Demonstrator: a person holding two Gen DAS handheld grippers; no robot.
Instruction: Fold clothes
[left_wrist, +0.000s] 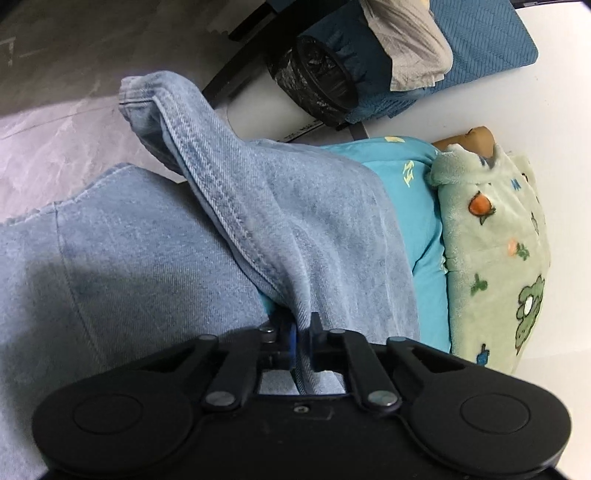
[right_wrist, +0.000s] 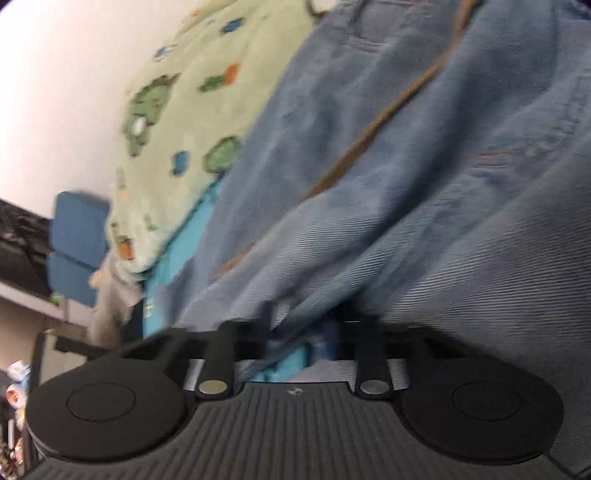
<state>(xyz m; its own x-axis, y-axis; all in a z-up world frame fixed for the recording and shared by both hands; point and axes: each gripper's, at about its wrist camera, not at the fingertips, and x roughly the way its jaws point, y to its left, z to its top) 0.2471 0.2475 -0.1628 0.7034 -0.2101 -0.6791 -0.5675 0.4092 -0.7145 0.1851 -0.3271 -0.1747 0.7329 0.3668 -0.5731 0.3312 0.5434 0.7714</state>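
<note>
Light blue jeans (left_wrist: 229, 221) fill most of the left wrist view, one leg hem raised toward the upper left. My left gripper (left_wrist: 301, 332) is shut on a fold of the jeans along a stitched seam. In the right wrist view the same jeans (right_wrist: 388, 166) spread across the frame, blurred, with a brown seam running diagonally. My right gripper (right_wrist: 299, 332) is shut on the jeans' fabric near the bottom centre. A turquoise garment (left_wrist: 417, 221) lies under the jeans.
A pale green fleece blanket with cartoon prints (left_wrist: 495, 251) lies beside the turquoise garment on a white surface (left_wrist: 554, 92). A black bin (left_wrist: 314, 81), a blue cloth (left_wrist: 480, 40) and a grey garment (left_wrist: 413, 48) sit farther off. The floor (left_wrist: 55, 55) shows at upper left.
</note>
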